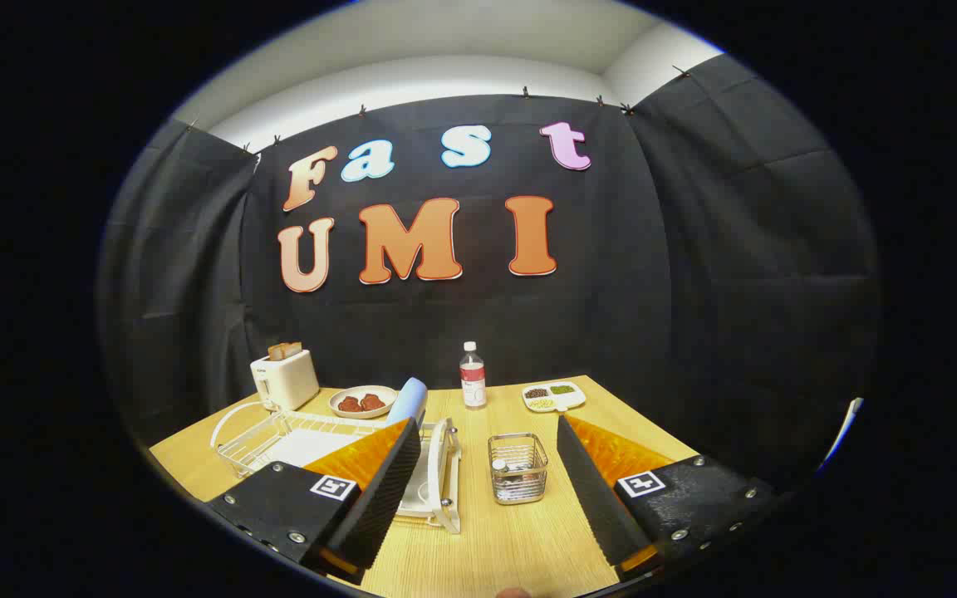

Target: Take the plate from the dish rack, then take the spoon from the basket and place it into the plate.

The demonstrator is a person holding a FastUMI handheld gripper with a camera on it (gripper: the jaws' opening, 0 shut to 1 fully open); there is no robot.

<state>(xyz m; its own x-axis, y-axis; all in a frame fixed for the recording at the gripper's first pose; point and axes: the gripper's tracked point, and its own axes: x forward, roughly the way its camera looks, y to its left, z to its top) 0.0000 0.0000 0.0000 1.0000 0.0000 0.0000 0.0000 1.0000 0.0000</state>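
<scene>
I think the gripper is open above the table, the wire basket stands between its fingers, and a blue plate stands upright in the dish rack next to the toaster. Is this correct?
Not quite: in the gripper view, the basket stands just ahead of the open gripper, not between its fingers. The rest holds: the blue plate is upright in the dish rack near the toaster.

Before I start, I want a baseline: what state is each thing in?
Gripper: jaws open, holding nothing.
White wire dish rack: on the table, pale blue plate standing in it.
Small wire basket: upright between the jaws.
Clear plastic bottle: upright, capped.
White toaster: toast sticking up.
</scene>
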